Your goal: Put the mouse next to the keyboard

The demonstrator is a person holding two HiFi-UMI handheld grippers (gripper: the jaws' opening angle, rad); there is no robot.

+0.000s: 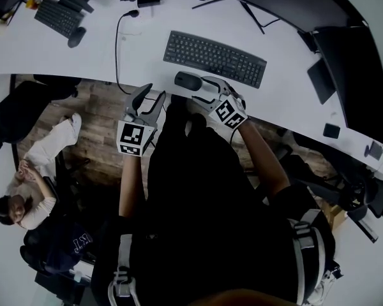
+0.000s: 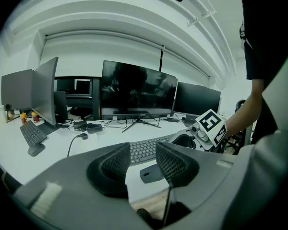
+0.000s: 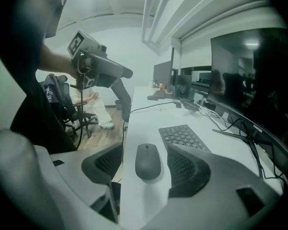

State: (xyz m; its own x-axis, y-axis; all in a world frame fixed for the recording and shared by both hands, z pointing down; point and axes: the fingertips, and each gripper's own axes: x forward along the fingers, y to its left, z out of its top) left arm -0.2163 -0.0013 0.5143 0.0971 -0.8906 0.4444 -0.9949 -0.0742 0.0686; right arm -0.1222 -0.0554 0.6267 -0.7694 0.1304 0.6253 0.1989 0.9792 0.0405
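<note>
Mouse: your dark mouse sits flat on the white surface, close to its front edge and just in front of the keyboard's left end, with a thin strip of bare surface between them.
Keyboard: the black keyboard lies a bit askew on the surface, on the far side of the mouse from you.
Right tongs: your right tongs are spread wide with the mouse right between the pads. There's a gap on both sides, so nothing's actually gripped.
Left tongs: your left tongs are parted too and hold nothing. They hang off the front edge of the surface, over the wooden floor. Through the gap you can see the mouse and keyboard further off.
Monitors: a row of dark monitors runs along the back of the surface.
Other stuff: there's a second keyboard with its own mouse well off at the far left, and a black cable trails across the surface between the two setups.
Bystander: a person sits down on your left, well clear of everything.
</note>
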